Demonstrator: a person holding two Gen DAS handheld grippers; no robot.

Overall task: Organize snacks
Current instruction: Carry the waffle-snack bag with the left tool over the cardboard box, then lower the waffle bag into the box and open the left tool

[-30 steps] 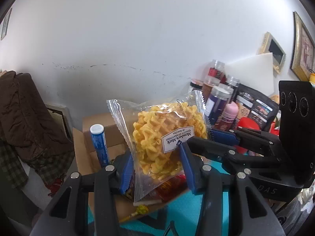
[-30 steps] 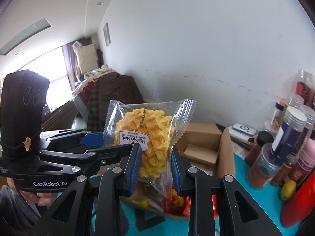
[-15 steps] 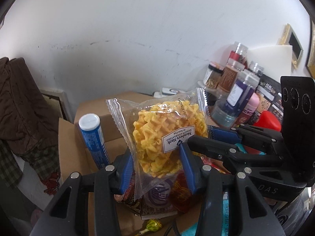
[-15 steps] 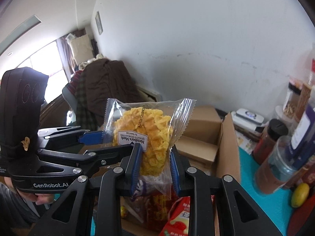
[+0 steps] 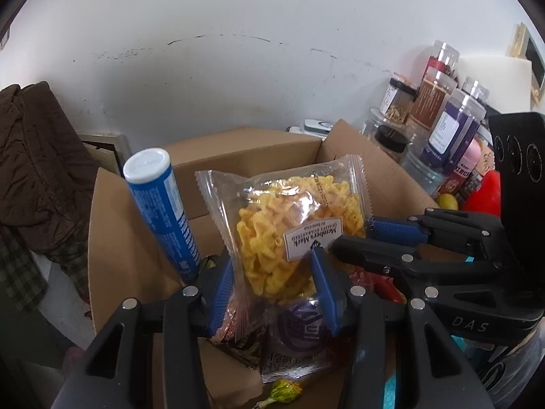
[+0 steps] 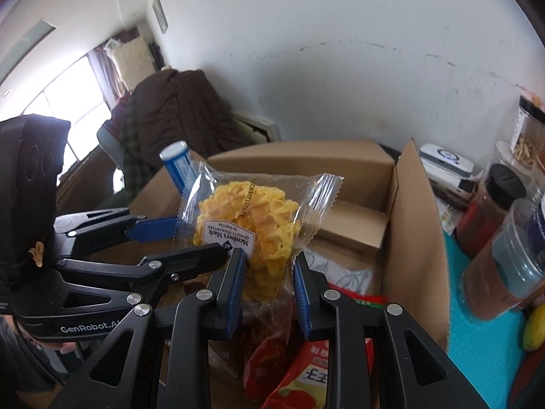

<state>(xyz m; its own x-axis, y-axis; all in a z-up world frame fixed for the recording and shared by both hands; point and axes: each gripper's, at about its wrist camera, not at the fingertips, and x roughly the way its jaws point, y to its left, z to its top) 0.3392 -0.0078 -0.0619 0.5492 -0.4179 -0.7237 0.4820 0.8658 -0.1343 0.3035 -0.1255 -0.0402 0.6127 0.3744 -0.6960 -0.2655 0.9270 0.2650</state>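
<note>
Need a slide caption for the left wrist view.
Both grippers' jaws pinch a clear packet of yellow waffle snacks above an open cardboard box holding a blue tube.

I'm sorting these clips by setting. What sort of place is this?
Probably a lived-in home room, not a shop: spice jars crowd the teal tabletop against a scuffed wall, a brown coat is draped nearby, and a snack-filled cardboard box sits there.

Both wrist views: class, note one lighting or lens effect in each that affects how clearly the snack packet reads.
Left wrist view: glare streaks the clear snack packet; fisheye bends the cardboard box edges. Right wrist view: the window is blown out white, and the nearby red bag is blurred.
</note>
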